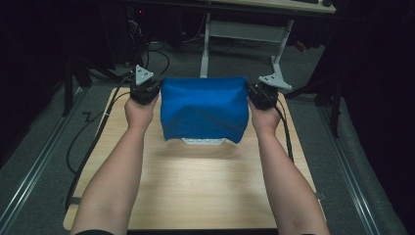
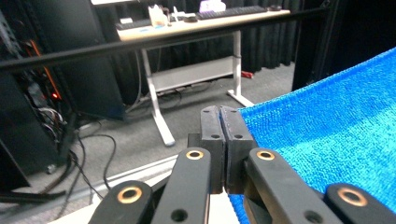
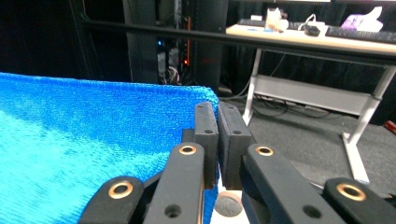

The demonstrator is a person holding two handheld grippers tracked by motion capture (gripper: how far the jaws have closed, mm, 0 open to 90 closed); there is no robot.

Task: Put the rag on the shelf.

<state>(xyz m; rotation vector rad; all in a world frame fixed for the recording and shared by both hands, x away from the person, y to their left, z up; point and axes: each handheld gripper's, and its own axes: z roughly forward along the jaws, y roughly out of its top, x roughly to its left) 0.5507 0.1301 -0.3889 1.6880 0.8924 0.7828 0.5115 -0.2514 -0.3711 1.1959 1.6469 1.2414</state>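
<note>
Blue terry cloth towel [image 1: 203, 108] held up mid-frame; my left gripper [image 2: 220, 122] and right gripper [image 3: 217, 122] each pinch top corner. Risk: thin corner bite slips under stretch, towel drops onto wooden table [image 1: 195, 186].

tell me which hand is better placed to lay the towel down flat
Neither alone; it takes both. The left gripper and right gripper each pinch a top corner of the blue towel, stretched level above the table.

Cloth [image 1: 203, 108]: blue terry — rough, looped, matt weave.
Table [image 1: 195, 186]: pale wood grain, smooth, faint sheen.
Left gripper [image 2: 219, 122]: matt black plastic, brass-coloured rivets.
Floor [image 1: 44, 147]: grey carpet — coarse, dull.
</note>
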